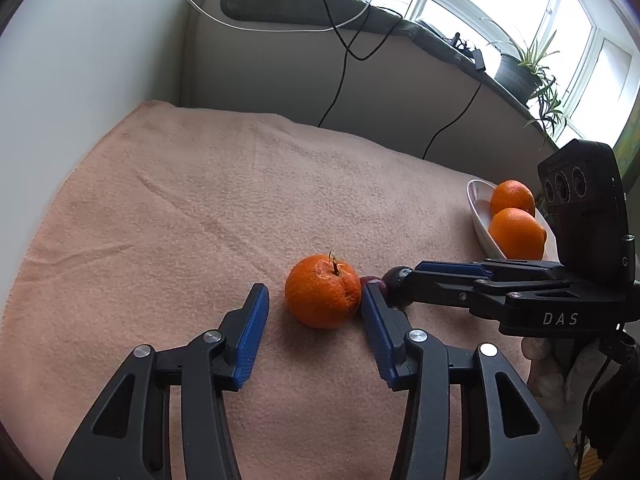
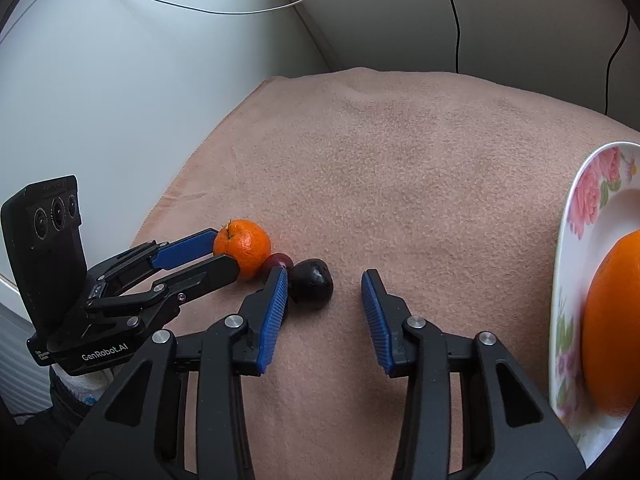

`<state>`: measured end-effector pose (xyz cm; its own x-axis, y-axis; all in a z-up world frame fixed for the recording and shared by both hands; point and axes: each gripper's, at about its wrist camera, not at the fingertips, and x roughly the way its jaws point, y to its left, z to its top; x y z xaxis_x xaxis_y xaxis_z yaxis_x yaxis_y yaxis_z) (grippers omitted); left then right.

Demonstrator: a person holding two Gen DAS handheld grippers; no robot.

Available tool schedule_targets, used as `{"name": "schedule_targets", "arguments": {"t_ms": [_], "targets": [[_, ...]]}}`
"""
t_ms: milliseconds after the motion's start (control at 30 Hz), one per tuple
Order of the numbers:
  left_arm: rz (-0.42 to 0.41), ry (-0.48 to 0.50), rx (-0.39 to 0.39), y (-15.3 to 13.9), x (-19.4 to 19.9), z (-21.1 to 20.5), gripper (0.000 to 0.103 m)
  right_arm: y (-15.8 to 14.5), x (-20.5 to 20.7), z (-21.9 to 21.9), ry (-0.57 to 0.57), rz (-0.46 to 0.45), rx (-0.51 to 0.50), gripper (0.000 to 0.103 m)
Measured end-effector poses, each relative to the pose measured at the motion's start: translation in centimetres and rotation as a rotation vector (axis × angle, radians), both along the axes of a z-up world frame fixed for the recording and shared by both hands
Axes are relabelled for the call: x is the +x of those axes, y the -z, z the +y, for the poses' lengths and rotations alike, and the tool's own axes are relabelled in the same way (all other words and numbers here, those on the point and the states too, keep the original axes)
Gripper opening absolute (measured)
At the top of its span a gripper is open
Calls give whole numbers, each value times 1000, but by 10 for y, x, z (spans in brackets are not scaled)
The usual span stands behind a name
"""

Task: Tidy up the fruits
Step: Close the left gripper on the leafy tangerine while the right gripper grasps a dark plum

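A mandarin [image 1: 322, 292] with a short stem lies on the pink cloth [image 1: 180, 208]. My left gripper [image 1: 314, 294] is open around it: the right pad touches its side and the left pad stands a little apart. In the right wrist view the left gripper [image 2: 226, 252] reaches the mandarin [image 2: 244, 246] from the left. A dark plum [image 2: 310, 285] rests against the left pad of my open right gripper [image 2: 325, 278], well clear of the right pad. A small red fruit [image 2: 276, 260] sits between mandarin and plum. The right gripper [image 1: 412, 280] comes in from the right.
A white flowered plate [image 2: 576, 200] at the right edge holds two oranges [image 1: 514, 216]. A wall runs along the cloth's left side. Cables hang behind, and a plant [image 1: 520, 68] stands on the sill. A hand [image 1: 540, 364] grips the right tool.
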<state>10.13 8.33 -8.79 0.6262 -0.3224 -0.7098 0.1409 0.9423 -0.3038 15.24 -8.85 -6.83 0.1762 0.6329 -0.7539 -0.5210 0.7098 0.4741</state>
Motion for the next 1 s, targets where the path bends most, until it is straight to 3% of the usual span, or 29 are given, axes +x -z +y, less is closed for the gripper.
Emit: {"name": "schedule_targets", "arguments": {"t_ms": [567, 1000], "targets": [[-1, 20, 21, 1, 4, -7, 39, 8, 0, 9, -39, 15, 11, 27], [-28, 7, 44, -1, 0, -10, 37, 6, -6, 12, -44, -25, -9, 25]]}}
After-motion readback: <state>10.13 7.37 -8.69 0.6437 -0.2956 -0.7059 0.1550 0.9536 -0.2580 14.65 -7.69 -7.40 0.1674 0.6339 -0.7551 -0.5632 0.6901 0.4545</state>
